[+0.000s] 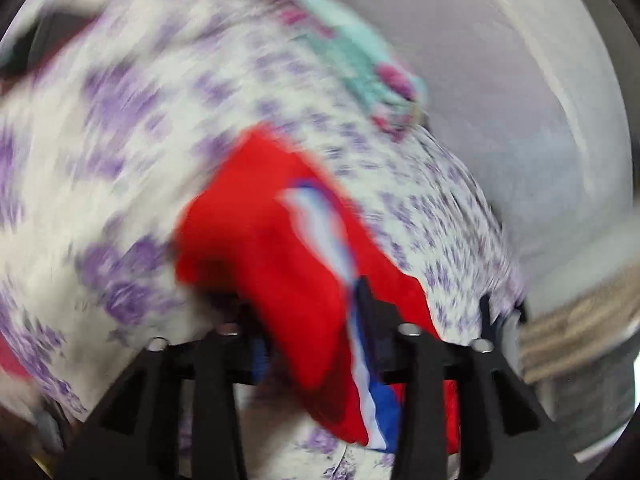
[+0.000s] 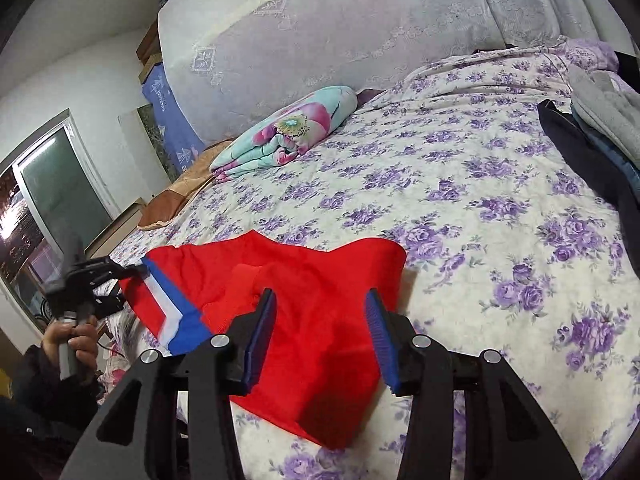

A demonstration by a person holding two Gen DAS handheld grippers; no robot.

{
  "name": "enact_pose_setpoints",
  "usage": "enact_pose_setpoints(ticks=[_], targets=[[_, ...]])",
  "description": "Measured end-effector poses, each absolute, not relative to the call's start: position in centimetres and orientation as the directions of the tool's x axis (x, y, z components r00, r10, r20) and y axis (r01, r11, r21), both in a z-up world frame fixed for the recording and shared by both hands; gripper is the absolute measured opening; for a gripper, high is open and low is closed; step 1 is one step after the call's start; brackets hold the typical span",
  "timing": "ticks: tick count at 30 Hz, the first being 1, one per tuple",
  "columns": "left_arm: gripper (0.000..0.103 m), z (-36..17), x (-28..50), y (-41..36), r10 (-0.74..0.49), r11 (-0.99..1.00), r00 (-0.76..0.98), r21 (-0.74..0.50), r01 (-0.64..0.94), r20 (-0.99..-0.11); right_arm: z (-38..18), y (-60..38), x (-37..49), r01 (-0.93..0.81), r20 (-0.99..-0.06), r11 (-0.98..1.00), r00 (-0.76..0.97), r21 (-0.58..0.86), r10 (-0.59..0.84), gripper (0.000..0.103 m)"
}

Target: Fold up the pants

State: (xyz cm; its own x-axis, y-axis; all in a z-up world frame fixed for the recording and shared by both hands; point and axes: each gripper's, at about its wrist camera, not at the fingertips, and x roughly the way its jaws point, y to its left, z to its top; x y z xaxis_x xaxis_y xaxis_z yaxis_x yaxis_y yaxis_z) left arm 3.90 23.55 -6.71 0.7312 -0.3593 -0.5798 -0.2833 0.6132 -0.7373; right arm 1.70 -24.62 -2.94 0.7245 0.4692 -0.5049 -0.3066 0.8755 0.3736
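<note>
Red pants (image 2: 304, 320) with a blue and white side stripe (image 2: 176, 312) lie partly folded on the bed. My right gripper (image 2: 322, 320) is open, its blue pads just above the red cloth, holding nothing. In the right wrist view my left gripper (image 2: 132, 270) is at the far left, shut on the striped edge of the pants and lifting it. The left wrist view is blurred by motion; the red pants (image 1: 280, 248) hang between its fingers, with the stripe (image 1: 368, 392) running down through the left gripper (image 1: 320, 344).
The bed carries a white sheet with purple flowers (image 2: 460, 184). A folded teal floral quilt (image 2: 288, 132) lies at the back. A pile of dark and grey clothes (image 2: 592, 136) lies at the right. A padded headboard (image 2: 320, 28) stands behind.
</note>
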Motion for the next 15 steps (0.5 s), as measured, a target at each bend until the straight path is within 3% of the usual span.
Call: enact_pose_setpoints(ticks=[1, 4, 6, 7, 11, 15], targets=[[0.06, -7.5, 3.9, 24.0, -0.375, 0.577, 0.734, -0.762, -0.294, -0.567, -3.1, -24.6, 1.8, -0.309, -0.507, 0.874, 0.72, 0.376, 0.473, 0.047], [0.067, -7.9, 4.0, 23.7, -0.378, 0.537, 0.756, -0.792, -0.291, -0.534, -3.3, -24.0, 1.9, -0.325, -0.513, 0.87, 0.709, 0.37, 0.484, 0.047], [0.043, -7.6, 4.3, 23.6, -0.369, 0.542, 0.774, -0.795, -0.271, -0.515, -3.4, -23.5, 1.9, -0.335, -0.519, 0.868, 0.701, 0.367, 0.49, 0.047], [0.012, -7.8, 4.5, 23.6, -0.373, 0.541, 0.771, -0.796, -0.272, -0.516, -3.3, -23.4, 1.8, -0.337, -0.52, 0.868, 0.7, 0.365, 0.49, 0.047], [0.009, -8.0, 4.1, 23.5, -0.36, 0.558, 0.786, -0.791, -0.25, -0.502, -3.2, -23.4, 1.4, -0.338, -0.52, 0.872, 0.704, 0.354, 0.484, 0.047], [0.009, -3.6, 3.2, 20.2, -0.264, 0.746, 0.806, -0.642, -0.177, -0.529, -3.5, -24.1, 1.8, -0.311, -0.529, 0.876, 0.705, 0.368, 0.472, 0.047]])
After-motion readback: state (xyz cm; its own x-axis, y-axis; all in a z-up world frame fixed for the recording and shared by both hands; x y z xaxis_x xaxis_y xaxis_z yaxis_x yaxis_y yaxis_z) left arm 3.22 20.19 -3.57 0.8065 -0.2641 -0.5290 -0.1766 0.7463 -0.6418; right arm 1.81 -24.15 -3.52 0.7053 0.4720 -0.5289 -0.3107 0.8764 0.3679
